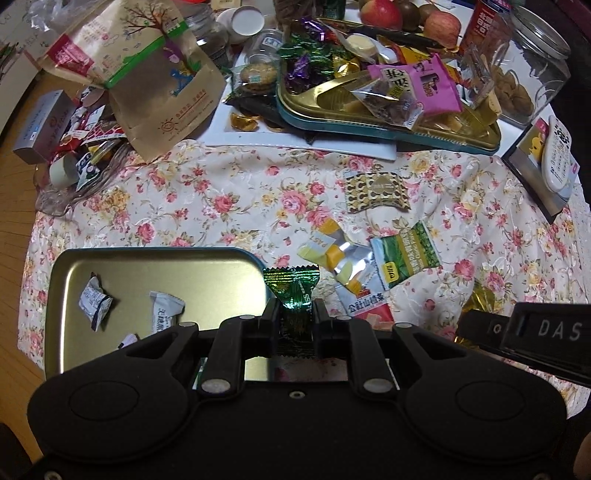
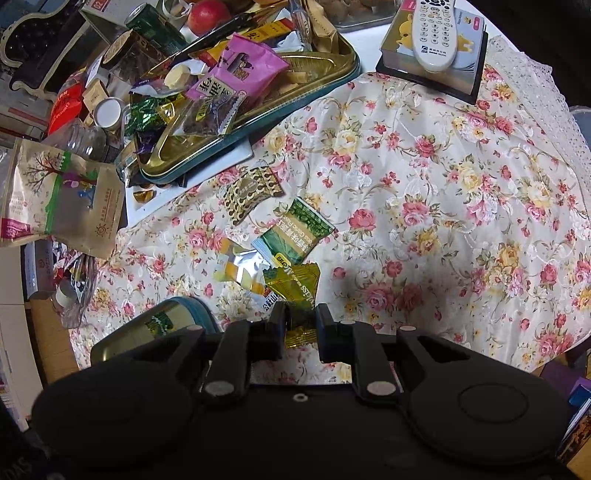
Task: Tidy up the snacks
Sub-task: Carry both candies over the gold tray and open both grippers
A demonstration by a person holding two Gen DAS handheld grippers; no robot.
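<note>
left gripper [image 1: 294,314] down, clamps green candy [image 1: 293,291] | right gripper [image 2: 301,325] down, clamps yellow candy [image 2: 293,282]

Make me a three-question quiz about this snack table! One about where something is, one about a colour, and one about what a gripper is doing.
1. Where does the remote control lie?
A. On a box near the table edge
B. In the near tin tray
C. Under the paper bag

2. What colour is the candy in the left gripper?
A. Pink
B. Green
C. White

3. What is the right gripper doing?
A. Standing wide open
B. Pinching a yellow candy
C. Holding the remote control

Answers:
1. A, the remote control rests on top of a box at the far corner.
2. B, the green candy sticks out between the left fingers.
3. B, the yellow candy is clamped between the right fingers.
</note>
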